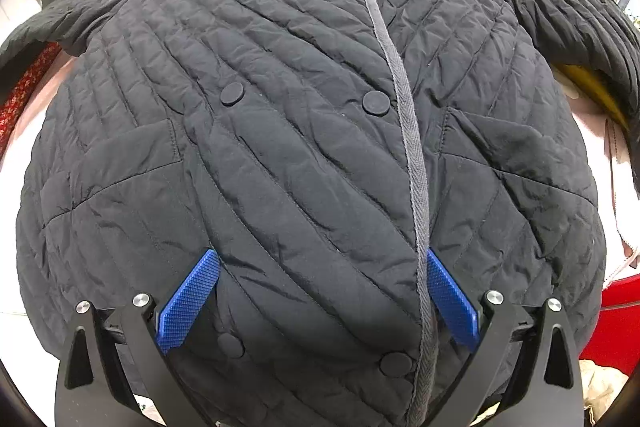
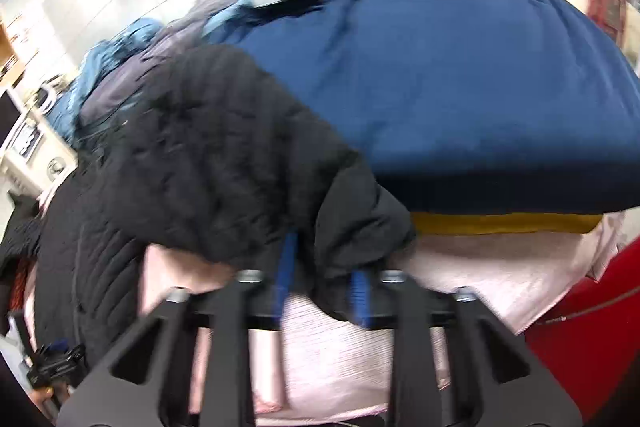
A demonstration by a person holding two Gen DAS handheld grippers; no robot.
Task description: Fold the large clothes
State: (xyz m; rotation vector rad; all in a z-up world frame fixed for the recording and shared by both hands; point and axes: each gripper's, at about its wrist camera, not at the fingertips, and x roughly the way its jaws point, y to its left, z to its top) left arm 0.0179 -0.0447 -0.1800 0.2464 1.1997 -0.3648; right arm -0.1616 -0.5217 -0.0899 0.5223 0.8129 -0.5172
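Left tool [image 1: 320, 301] spread wide above black quilted jacket [image 1: 304, 147]; right tool [image 2: 322, 291] clamps its sleeve [image 2: 248, 163]

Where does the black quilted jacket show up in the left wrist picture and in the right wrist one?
Left wrist: black quilted jacket fills the frame, spread front-up.
Right wrist: only its sleeve, left of centre, cuff between the right gripper fingers.
Shared landmark: the pink sheet underneath.

Jacket [image 1: 304, 155]: matt quilted cloth; buttons [image 1: 376, 103] matt, probably plastic; pads [image 1: 188, 303] knurled.
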